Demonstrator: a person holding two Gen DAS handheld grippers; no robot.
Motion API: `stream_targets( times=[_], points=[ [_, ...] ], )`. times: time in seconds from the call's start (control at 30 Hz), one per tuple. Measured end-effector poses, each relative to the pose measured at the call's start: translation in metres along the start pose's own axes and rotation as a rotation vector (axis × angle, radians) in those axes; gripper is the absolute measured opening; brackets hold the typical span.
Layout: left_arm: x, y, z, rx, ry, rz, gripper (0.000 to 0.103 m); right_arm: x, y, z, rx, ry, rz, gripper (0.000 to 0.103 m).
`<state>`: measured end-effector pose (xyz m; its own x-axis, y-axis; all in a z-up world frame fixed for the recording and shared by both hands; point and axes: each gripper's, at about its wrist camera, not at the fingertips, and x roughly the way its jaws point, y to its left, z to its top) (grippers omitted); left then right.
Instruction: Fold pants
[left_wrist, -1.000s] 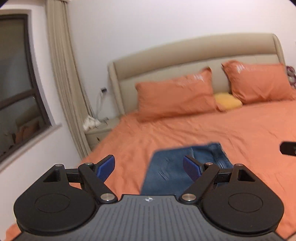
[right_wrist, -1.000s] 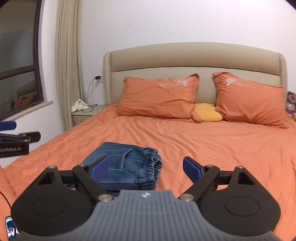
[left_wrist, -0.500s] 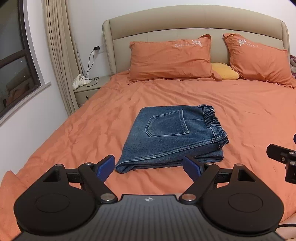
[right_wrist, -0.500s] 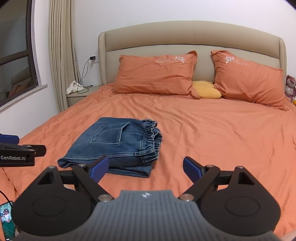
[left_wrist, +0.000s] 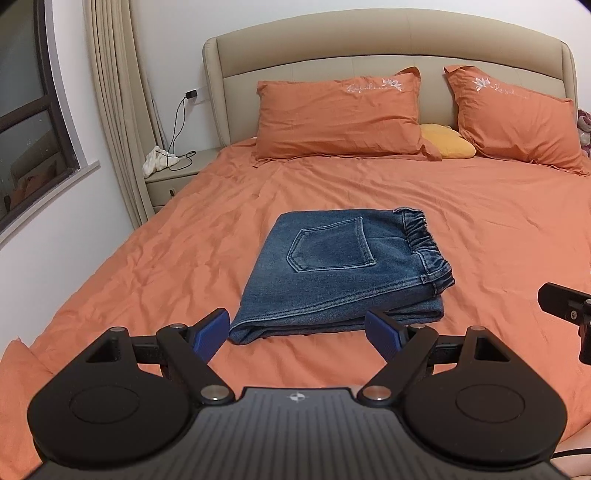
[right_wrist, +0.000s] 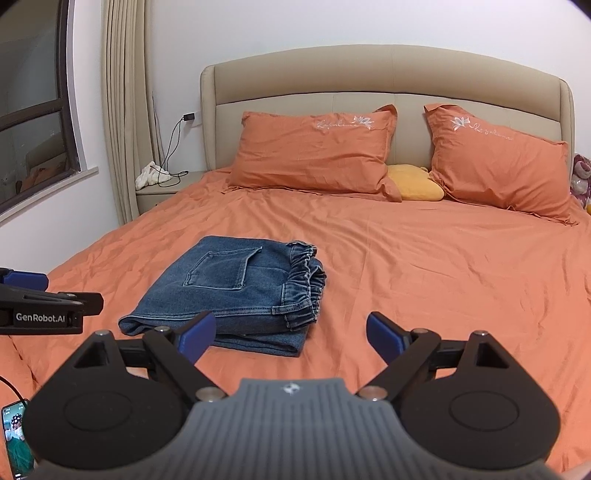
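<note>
A pair of blue denim pants (left_wrist: 340, 273) (right_wrist: 236, 291) lies folded into a compact stack on the orange bed sheet (left_wrist: 461, 221) (right_wrist: 424, 277), back pocket up, elastic waistband at its right side. My left gripper (left_wrist: 297, 334) hovers open just short of the stack's near edge, nothing between its blue pads. My right gripper (right_wrist: 291, 332) is open too, set near the stack's front right corner and holding nothing. Each gripper's side shows at the edge of the other's view.
Two orange pillows (left_wrist: 340, 114) (right_wrist: 495, 162) and a yellow cushion (right_wrist: 415, 182) lie against the beige headboard (right_wrist: 369, 81). A nightstand (left_wrist: 173, 177) with a white cloth and a charger cable stands at the left, by a curtain and window. A phone (right_wrist: 16, 439) lies at the lower left.
Both views have tipped downward, so the whole folded stack now shows instead of only its far part. Over the last half second nothing has moved. Both grippers stayed open.
</note>
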<state>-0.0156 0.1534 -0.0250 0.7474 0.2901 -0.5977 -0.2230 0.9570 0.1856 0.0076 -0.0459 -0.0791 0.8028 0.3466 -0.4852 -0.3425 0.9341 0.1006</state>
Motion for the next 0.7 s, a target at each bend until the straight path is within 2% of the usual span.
stream_targets(
  times=[0.7],
  points=[
    [-0.0035,-0.0024,0.0028,0.008,0.004,-0.007,0.097,-0.0072,-0.0043,0.0041,-0.001,-0.006,0.011,0.086]
  ],
)
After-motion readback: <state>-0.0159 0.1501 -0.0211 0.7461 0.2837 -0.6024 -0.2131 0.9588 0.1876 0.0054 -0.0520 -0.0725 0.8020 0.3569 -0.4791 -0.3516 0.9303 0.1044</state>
